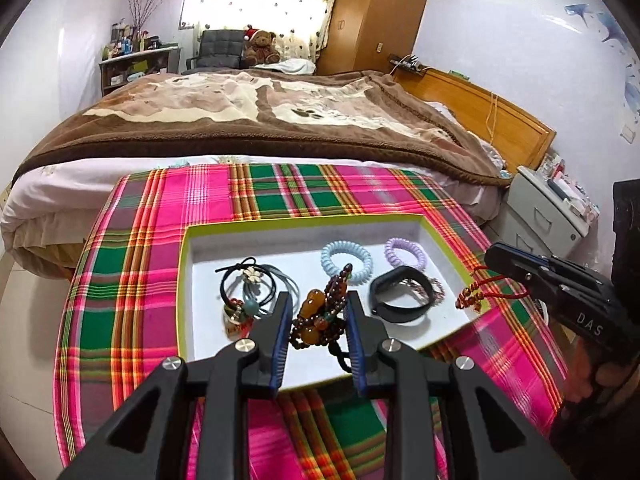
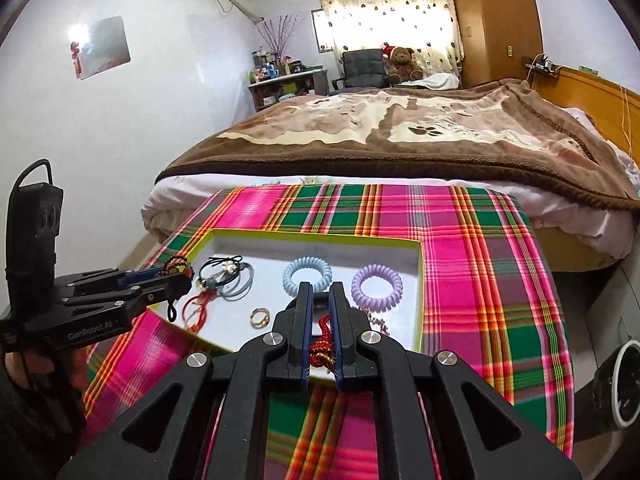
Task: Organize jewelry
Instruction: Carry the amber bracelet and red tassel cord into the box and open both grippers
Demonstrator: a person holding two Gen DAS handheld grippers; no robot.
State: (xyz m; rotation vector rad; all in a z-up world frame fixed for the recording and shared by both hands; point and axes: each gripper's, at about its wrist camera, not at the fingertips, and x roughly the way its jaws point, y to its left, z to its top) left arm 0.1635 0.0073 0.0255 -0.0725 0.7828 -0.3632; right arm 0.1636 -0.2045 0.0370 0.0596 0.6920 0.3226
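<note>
Beaded bracelet (image 1: 320,316) gripped in left fingers (image 1: 285,312), red cord (image 2: 322,340) in right fingers (image 2: 306,312), both angled down.

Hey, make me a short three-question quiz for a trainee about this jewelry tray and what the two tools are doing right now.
1. True or false: the purple coil hair tie lies outside the white tray.
2. What is the right tool gripping? A) a gold ring B) the red knotted cord C) a black wristband
3. Which tool holds the brown bead strand?

Key:
1. False, it lies inside the tray.
2. B.
3. The left tool.
</note>
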